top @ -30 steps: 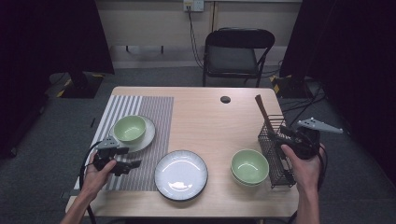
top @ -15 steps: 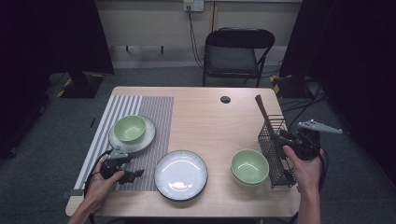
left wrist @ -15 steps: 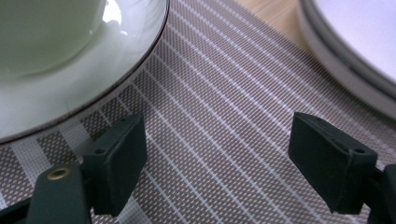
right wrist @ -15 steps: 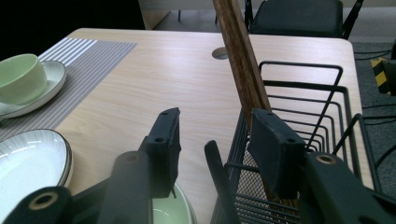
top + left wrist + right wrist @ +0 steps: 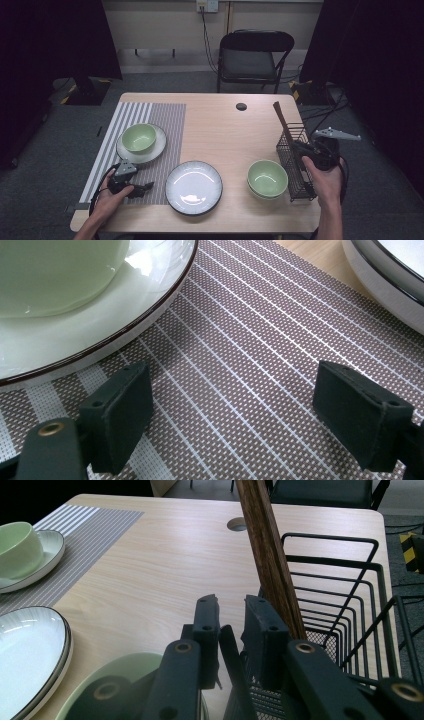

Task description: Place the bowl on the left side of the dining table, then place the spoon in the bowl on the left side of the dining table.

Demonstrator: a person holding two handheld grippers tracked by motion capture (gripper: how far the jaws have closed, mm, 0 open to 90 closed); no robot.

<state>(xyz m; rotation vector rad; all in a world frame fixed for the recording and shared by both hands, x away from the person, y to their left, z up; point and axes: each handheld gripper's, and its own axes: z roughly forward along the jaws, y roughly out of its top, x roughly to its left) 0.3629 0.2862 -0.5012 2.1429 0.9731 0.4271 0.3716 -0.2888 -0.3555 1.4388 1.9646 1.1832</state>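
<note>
The right tongs point(image 5: 232, 625) have just been closing, seemingly on the wire basket's point(image 5: 295, 160) thin rim: light, stiff, slippery. The left tongs point(image 5: 250, 415) rest open on the mat point(image 5: 240, 340).

Bowl point(image 5: 138, 137) on saucer point(image 5: 152, 150) on placemat point(image 5: 165, 120), plate point(image 5: 194, 187) right of it, basket point(image 5: 295, 160) far right

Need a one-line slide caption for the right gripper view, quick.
Right gripper, jaws just closing with a narrow gap, at the wire basket rim beside the wooden stick.
</note>
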